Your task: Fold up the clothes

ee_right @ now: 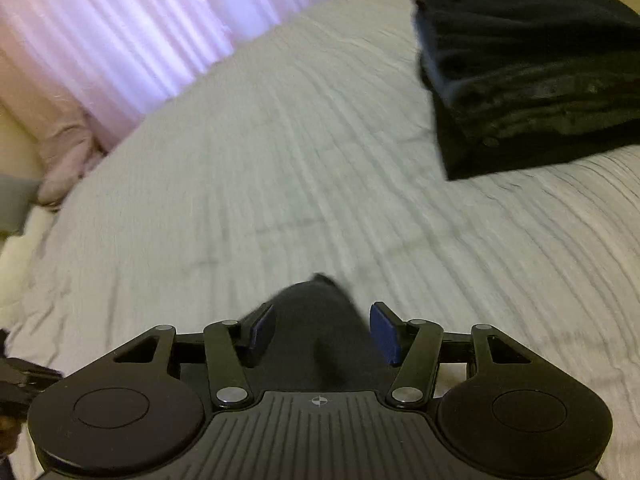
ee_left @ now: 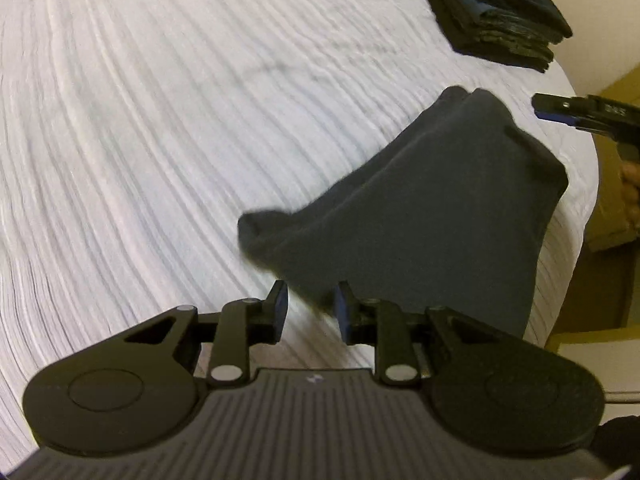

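Note:
A dark grey garment lies folded near the right edge of the white ribbed bedspread. My left gripper is open just above the garment's near corner, not holding it. My right gripper is open, with the garment's far end lying between and under its blue pads. The right gripper's tip also shows in the left wrist view at the right edge, beside the garment.
A stack of folded dark clothes sits at the bed's far right corner; it also shows in the right wrist view. Pink curtains hang beyond the bed. The bed's right edge drops to a yellowish floor.

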Motion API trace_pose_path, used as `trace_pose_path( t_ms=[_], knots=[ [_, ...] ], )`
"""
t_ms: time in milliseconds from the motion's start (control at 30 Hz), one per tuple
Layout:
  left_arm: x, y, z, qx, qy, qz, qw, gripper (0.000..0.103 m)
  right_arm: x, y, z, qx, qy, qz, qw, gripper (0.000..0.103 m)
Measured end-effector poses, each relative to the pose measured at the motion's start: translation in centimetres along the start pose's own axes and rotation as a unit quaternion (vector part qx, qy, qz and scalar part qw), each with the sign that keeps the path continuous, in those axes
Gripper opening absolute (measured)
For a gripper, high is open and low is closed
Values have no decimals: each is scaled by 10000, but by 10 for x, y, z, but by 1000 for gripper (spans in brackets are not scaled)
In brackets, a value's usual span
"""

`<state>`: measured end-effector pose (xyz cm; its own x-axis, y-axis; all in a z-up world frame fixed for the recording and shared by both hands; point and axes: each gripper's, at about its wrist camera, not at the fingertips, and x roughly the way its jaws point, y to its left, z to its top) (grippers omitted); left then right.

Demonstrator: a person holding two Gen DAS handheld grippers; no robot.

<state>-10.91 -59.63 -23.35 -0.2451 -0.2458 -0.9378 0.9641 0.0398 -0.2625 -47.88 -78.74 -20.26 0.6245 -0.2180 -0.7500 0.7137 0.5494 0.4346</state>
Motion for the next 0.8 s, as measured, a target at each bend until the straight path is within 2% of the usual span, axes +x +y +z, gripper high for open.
trace_pose_path(
  t_ms=[67,267,367,533,667,800],
  knots=[
    [10,1,0,-161,84,21,9998,20,5,6,-3,-101,169,194,9996,57],
    [30,-3,11,-493,234,216,9983,20,44,-18,-3,132,958,153,9952,56],
    [18,-3,8,-610,126,323,9975,22,40,-18,13,20,967,163,9952,56],
    [-13,2,-7,-1144,-269,318,9926,25,28,-20,39,4,697,286,9972,57],
    [-19,-4,-5,-935,-480,126,9944,25,28,-1,49,-127,664,551,9962,57],
    [3,-5,8,-675,-511,-9,9964,25,37,24,30,-181,825,752,9936,57]
  ],
)
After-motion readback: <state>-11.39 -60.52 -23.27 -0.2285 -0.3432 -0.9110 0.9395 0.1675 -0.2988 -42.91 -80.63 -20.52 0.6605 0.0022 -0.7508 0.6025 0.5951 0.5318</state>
